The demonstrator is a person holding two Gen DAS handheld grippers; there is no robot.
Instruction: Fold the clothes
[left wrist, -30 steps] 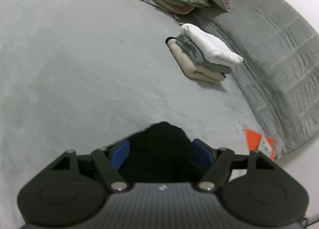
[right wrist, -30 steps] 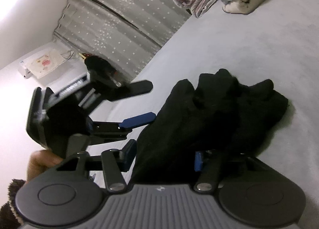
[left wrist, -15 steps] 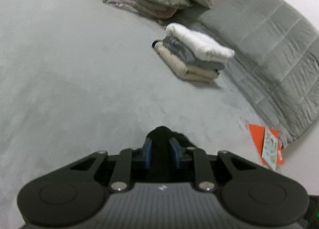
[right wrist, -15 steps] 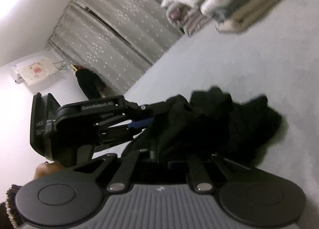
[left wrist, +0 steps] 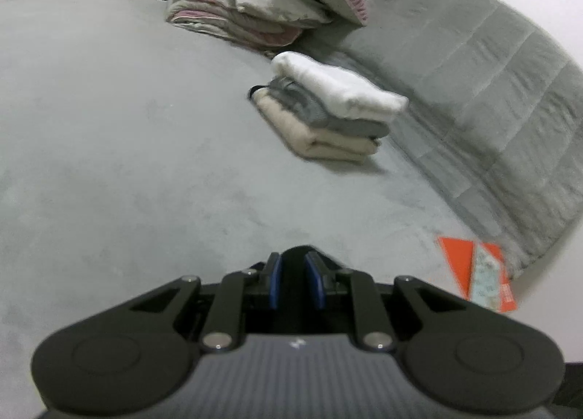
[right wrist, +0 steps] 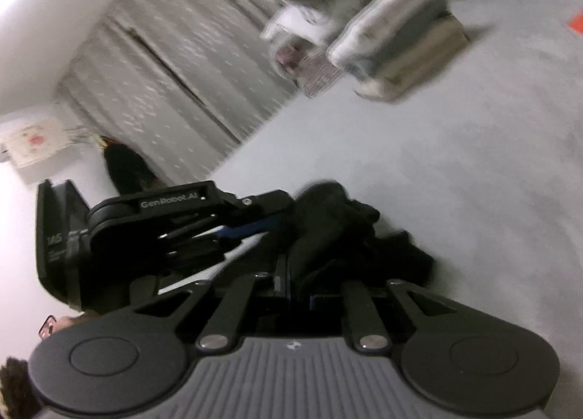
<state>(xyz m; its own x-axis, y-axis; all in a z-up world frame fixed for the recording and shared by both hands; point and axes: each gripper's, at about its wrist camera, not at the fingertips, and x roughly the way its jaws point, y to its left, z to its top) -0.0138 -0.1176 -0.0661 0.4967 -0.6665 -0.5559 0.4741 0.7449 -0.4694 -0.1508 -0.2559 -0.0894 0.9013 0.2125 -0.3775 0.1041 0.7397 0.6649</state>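
Gripping a black garment [right wrist: 342, 233] from two sides, both tongs are clamped on cloth. The left tongs [left wrist: 296, 282] have their blue pads drawn close with a dark fold pinched between them; seen from the right wrist, they reach in from the left onto the near left edge of the bundle. The right tongs [right wrist: 297, 288] are likewise nearly together, with black fabric wedged between them at the near edge. The garment lies bunched and rumpled on the grey bed [left wrist: 127, 134], near the person, not yet flat or squared. Far to the right sits a neat stack of folded clothes [left wrist: 328, 113], white over grey over beige, with rolled bedding [left wrist: 251, 0] behind it at the far end. An orange card [left wrist: 473, 273] lies near the right edge of the bed.

As I judge it, the step in hand is taking hold of the bunched piece to open it out. Doing that well calls for each grip to hold a single edge or corner, not a wad of layers, and for an even lift and spread so the cloth hangs straight. A lopsided pull would likely twist it.
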